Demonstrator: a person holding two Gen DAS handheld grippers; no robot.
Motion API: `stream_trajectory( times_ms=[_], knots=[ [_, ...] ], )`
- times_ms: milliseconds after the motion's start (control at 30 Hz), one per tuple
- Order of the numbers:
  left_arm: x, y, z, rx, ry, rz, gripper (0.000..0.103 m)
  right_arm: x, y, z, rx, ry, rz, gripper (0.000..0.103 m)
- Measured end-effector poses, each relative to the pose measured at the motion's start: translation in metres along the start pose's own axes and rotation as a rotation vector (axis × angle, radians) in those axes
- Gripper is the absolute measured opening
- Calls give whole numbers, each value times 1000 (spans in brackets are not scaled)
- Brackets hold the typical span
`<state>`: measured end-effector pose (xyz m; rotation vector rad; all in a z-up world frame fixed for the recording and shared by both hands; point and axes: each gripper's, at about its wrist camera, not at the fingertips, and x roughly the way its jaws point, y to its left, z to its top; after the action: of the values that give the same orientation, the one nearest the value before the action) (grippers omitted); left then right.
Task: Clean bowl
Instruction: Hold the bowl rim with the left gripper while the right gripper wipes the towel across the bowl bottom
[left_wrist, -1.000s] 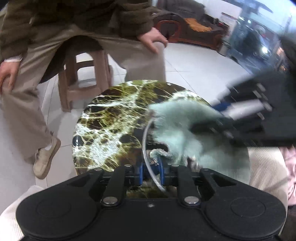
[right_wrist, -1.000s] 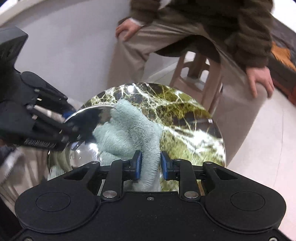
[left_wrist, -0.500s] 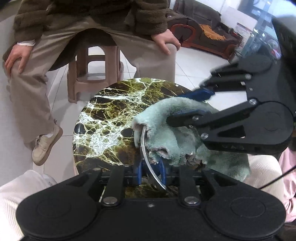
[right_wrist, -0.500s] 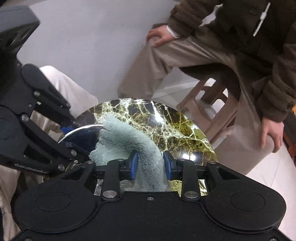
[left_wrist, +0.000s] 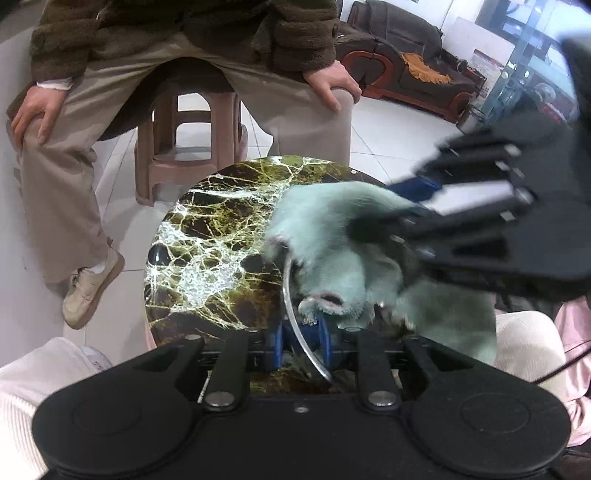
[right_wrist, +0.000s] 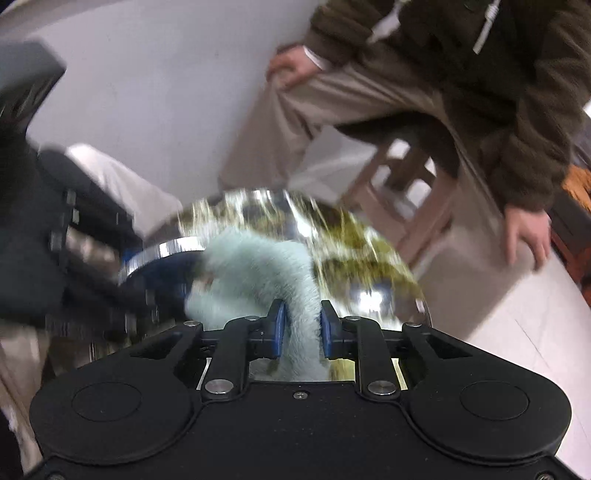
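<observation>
One bowl (left_wrist: 291, 295), shiny metal, is being held tilted above one round marble-patterned table (left_wrist: 207, 251), its thin rim being clamped between the blue pads of the left gripper (left_wrist: 301, 341). One pale green fluffy cloth (left_wrist: 332, 251) is being pressed into and draped over the bowl. In the right wrist view the cloth (right_wrist: 266, 273) is being pinched by the right gripper (right_wrist: 300, 328), whose jaws are closing with the cloth running between the two blue pads; the bowl's rim (right_wrist: 166, 251) is being seen at left, with the other gripper blurred beside it. In the left wrist view the right gripper is being seen as a dark blurred shape (left_wrist: 480, 229) coming in from the right over the cloth. Two grippers are being counted, one bowl, one cloth, one table. One person (left_wrist: 177, 48) in a brown fleece jacket and beige trousers is being seen seated on one brown plastic stool (left_wrist: 188, 147) behind the table, one hand resting on each knee. One dark sofa (left_wrist: 406, 70) is being seen far back on the white tiled floor.
</observation>
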<state>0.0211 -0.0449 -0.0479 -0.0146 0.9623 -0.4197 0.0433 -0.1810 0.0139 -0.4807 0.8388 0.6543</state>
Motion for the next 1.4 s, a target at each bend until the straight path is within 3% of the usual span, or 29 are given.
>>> stream_trajectory(
  times_ms=[233, 367, 467, 567, 833, 1000, 1133, 1400],
  knots=[
    [2, 5, -1, -38, -2, -17, 18, -12, -7, -38, 94, 83, 17, 19],
    [2, 5, 1, -20, 7, -15, 20, -14, 1, -21, 15, 75, -17, 19],
    [-1, 5, 1, -1, 12, -9, 19, -10, -1, 1, 20, 15, 4, 19],
    [-1, 4, 0, -3, 10, -2, 19, -1, 0, 6, 10, 16, 10, 19],
    [1, 8, 1, -41, 18, -22, 19, -17, 2, -33, 65, 110, 0, 19],
    [0, 6, 1, -20, 28, -9, 20, -17, 10, -9, -20, 54, -44, 19],
    [-1, 4, 1, -19, 24, 1, 21, 1, 4, 11, -21, 29, -6, 20],
    [-1, 6, 0, -42, 21, -17, 20, -14, -4, -33, 79, 108, 28, 21]
  ],
)
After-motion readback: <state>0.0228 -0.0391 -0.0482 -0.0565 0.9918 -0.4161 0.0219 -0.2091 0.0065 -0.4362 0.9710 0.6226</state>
